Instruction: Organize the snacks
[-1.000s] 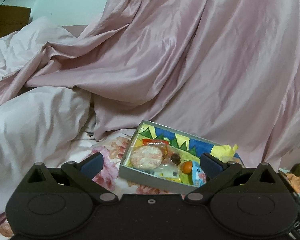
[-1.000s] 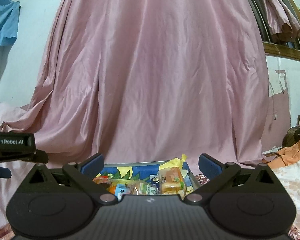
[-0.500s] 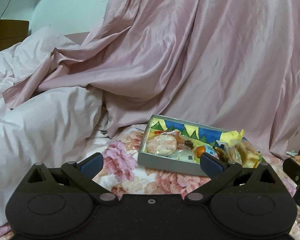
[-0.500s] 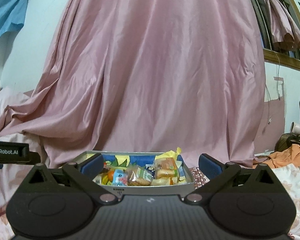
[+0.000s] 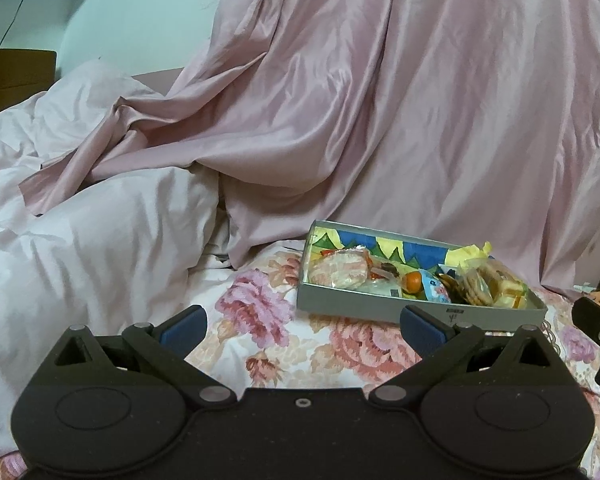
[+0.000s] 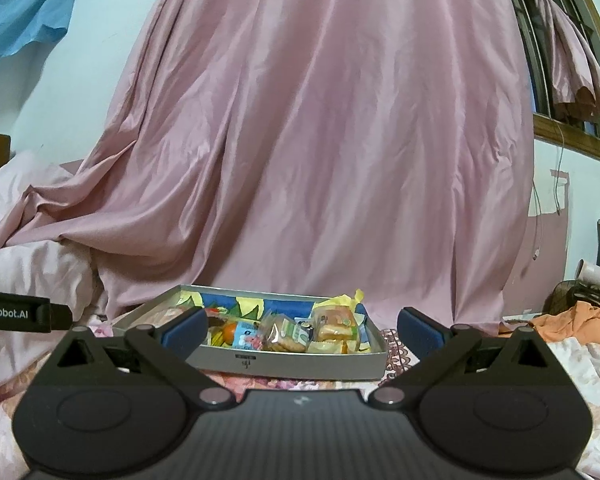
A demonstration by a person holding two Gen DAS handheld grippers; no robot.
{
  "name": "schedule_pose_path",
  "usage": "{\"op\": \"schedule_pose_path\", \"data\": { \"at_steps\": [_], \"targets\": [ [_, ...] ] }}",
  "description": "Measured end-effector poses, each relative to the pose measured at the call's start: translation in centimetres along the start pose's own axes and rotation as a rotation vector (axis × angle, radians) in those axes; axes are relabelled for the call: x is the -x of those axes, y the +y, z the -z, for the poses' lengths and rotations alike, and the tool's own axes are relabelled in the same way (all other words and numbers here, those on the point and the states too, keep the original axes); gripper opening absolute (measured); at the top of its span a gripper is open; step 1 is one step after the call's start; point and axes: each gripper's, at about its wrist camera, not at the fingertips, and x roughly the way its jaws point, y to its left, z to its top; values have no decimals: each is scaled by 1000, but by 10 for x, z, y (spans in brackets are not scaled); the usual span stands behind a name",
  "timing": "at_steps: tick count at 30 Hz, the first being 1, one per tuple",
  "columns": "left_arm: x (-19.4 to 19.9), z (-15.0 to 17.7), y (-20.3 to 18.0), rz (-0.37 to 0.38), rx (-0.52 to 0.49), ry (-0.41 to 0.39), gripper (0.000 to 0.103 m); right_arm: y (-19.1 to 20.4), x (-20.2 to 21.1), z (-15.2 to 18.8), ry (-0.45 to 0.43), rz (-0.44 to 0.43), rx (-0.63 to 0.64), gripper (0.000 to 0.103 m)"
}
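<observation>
A shallow grey cardboard box (image 5: 420, 308) with a blue, yellow and green patterned lining sits on the bed's floral pink-and-white sheet (image 5: 260, 320), close to the foot of a long, glossy pink curtain (image 5: 380, 120) that drapes down behind it. The box holds the snacks: a round pale biscuit pack in clear wrap (image 5: 340, 272) at its left end, a small orange round sweet (image 5: 413, 280) near the middle, a blue-and-white sachet (image 5: 434, 290) just beside it, and clear-wrapped stacks of crackers (image 5: 478, 286) at the right end, with crumpled yellow paper (image 5: 470, 254) rising behind them. A small dark piece lies between the biscuit pack and the orange sweet; it may be a chocolate, but it is too small to tell.

The left tongs (image 5: 303, 326) are spread wide and hold nothing, hovering over the sheet, with the box ahead and to the right. A rumpled white duvet (image 5: 100, 232) lies to the left.

From the right wrist view, the right tongs (image 6: 302, 328) are also spread wide and empty, framing the grey box (image 6: 292, 364) squarely between their blue pads (image 6: 186, 326). The cracker stacks (image 6: 286, 334) and a pack of yellow sandwich biscuits (image 6: 334, 326) face this camera. An orange cloth (image 6: 580, 324) is heaped at the far right, and a blue sheet (image 6: 20, 8) hangs on the wall at top left.
</observation>
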Motion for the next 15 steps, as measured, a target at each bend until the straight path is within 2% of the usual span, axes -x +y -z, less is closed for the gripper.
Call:
{"op": "schedule_pose_path", "data": {
  "at_steps": [15],
  "targets": [
    [18,15,3,13,-77,-35,102,9,16,9,9,9,29,103]
  ]
}}
